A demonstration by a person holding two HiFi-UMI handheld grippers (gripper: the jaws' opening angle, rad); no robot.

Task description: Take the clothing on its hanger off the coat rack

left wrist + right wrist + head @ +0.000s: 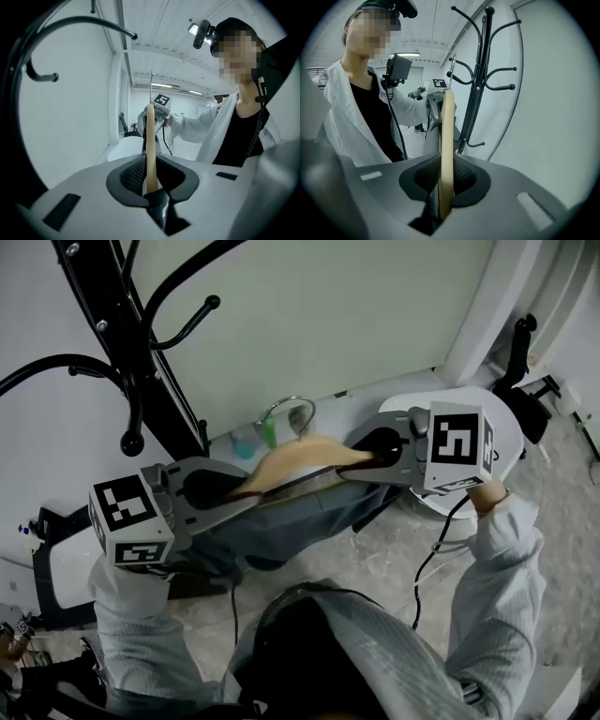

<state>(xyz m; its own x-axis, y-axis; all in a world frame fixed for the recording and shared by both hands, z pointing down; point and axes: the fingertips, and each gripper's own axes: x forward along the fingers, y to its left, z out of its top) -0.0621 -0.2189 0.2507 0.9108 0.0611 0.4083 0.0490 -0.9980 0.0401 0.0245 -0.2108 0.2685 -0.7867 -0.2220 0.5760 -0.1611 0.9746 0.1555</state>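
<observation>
Left claw (234, 491) and right claw (361, 457) each clamped on one end of the hanger (305, 460), long axis spanning claw to claw, clothing (309, 514) draped under it, hook (292, 413) probably clear of the rack (127, 343), which is up-left and nearest the left claw.

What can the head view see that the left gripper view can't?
Only the head view shows the grey clothing draped under the hanger. Only the left gripper view shows the person's head camera and the ceiling lights. Both show the wooden hanger, gripped at one end by the left tongs and at the other by the right tongs, and the black coat rack.
</observation>
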